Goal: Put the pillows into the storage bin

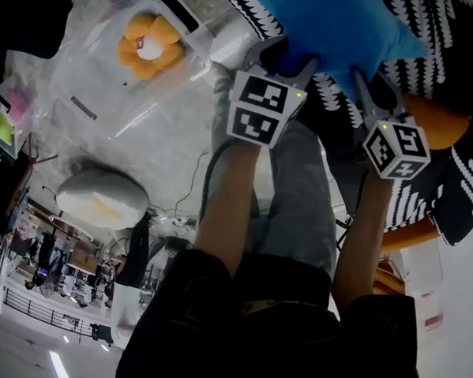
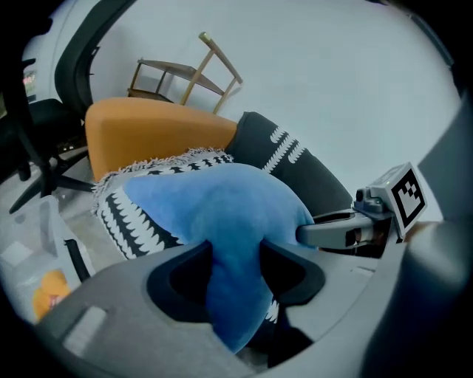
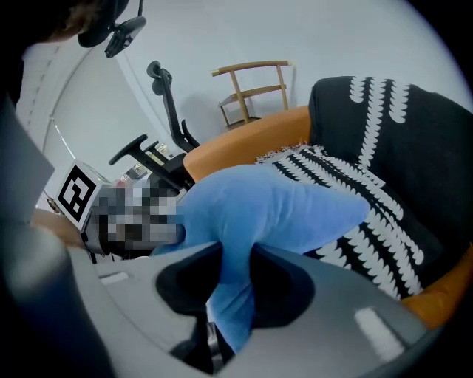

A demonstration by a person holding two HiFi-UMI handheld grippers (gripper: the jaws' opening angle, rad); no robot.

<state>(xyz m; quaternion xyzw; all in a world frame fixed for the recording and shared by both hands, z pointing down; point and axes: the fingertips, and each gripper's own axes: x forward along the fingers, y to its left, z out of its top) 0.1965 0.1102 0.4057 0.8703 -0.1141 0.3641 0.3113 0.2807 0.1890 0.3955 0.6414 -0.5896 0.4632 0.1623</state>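
A blue pillow (image 1: 338, 21) is pinched at its near edge by both grippers. My left gripper (image 1: 293, 63) is shut on its left corner and my right gripper (image 1: 365, 86) on its right corner. In the left gripper view the blue pillow (image 2: 222, 207) bulges out between the jaws of the left gripper (image 2: 235, 273). The right gripper view shows the same fabric (image 3: 273, 210) squeezed in the right gripper (image 3: 233, 284). Under it lies a black-and-white patterned pillow (image 2: 140, 221) (image 3: 384, 221) on an orange seat (image 2: 148, 133).
A clear plastic container or bag (image 1: 97, 97) at the upper left holds an orange flower plush (image 1: 148, 45). A white oval object (image 1: 102, 197) lies on the floor. A wooden chair (image 3: 255, 92) and an office chair (image 3: 159, 148) stand behind the seat.
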